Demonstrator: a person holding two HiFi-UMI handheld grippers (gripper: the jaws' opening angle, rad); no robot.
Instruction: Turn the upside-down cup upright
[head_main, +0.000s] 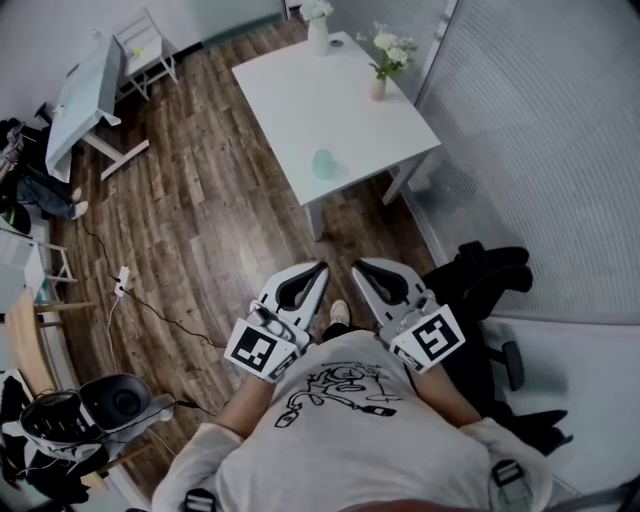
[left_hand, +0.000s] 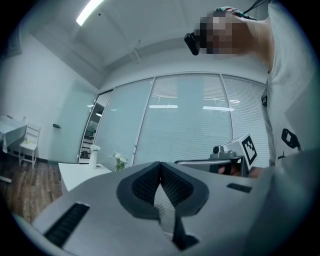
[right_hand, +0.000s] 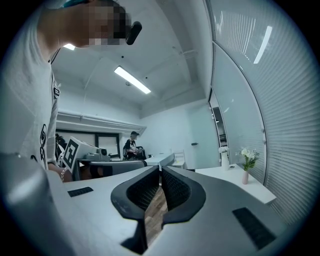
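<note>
A pale green cup (head_main: 323, 163) stands upside down near the front edge of the white table (head_main: 290, 100), well ahead of me. My left gripper (head_main: 322, 267) and right gripper (head_main: 356, 266) are held level side by side close to my chest, far short of the table. Both are shut with nothing between the jaws. In the left gripper view the left gripper (left_hand: 160, 163) has its tips touching, and the table corner (left_hand: 75, 172) shows at the left. In the right gripper view the right gripper (right_hand: 160, 169) is likewise shut, with the table (right_hand: 235, 177) at the right. The cup shows in neither gripper view.
Two vases of white flowers (head_main: 317, 20) (head_main: 385, 55) stand at the table's far side. A black office chair (head_main: 490, 285) sits right of me by a blinds-covered glass wall. A second white desk (head_main: 85, 90) and chair (head_main: 145, 45) stand far left; cables (head_main: 120, 285) cross the wood floor.
</note>
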